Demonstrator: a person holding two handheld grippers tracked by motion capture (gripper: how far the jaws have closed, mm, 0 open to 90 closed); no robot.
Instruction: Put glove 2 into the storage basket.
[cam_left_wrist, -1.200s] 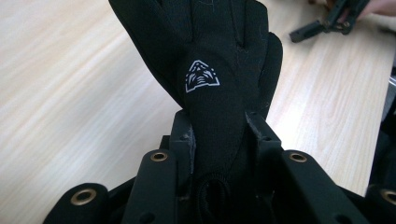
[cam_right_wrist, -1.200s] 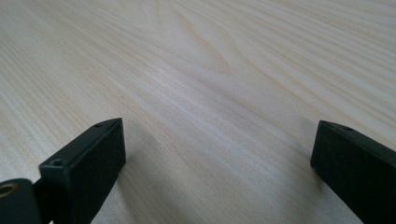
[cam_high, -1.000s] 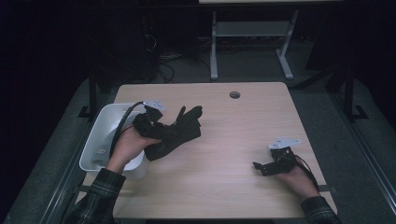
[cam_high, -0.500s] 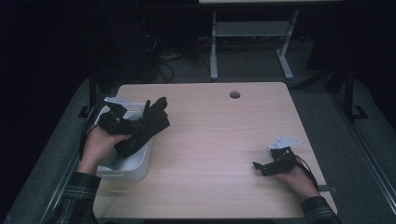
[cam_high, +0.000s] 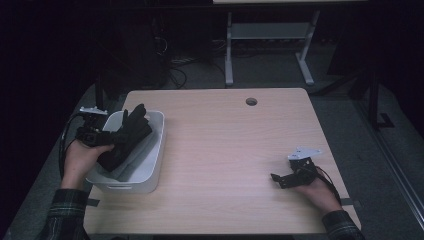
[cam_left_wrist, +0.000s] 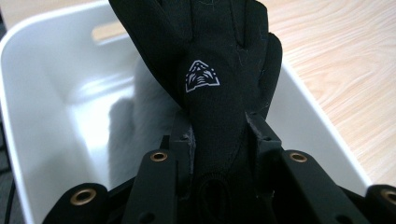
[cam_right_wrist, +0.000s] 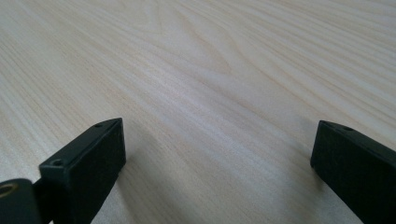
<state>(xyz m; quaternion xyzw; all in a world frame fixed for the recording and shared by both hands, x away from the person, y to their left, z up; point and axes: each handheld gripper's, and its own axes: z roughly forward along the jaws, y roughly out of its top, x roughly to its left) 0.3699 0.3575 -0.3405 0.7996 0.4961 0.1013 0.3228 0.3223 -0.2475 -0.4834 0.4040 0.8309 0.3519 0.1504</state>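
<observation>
We swung the left gripper (cam_high: 107, 137), clenched on the glove (cam_left_wrist: 219, 88), to nine o'clock over the bin (cam_high: 156, 150); drop next, right gripper (cam_high: 280, 179) released.

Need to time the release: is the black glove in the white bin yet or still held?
Held: the left gripper is shut on the black glove, which hangs over the white bin, not lying in it.

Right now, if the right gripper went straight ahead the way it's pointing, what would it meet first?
Probably nothing soon: the right gripper, jaws open and empty, points left across bare table. The white bin lies farther that way, though depth is unclear.
</observation>
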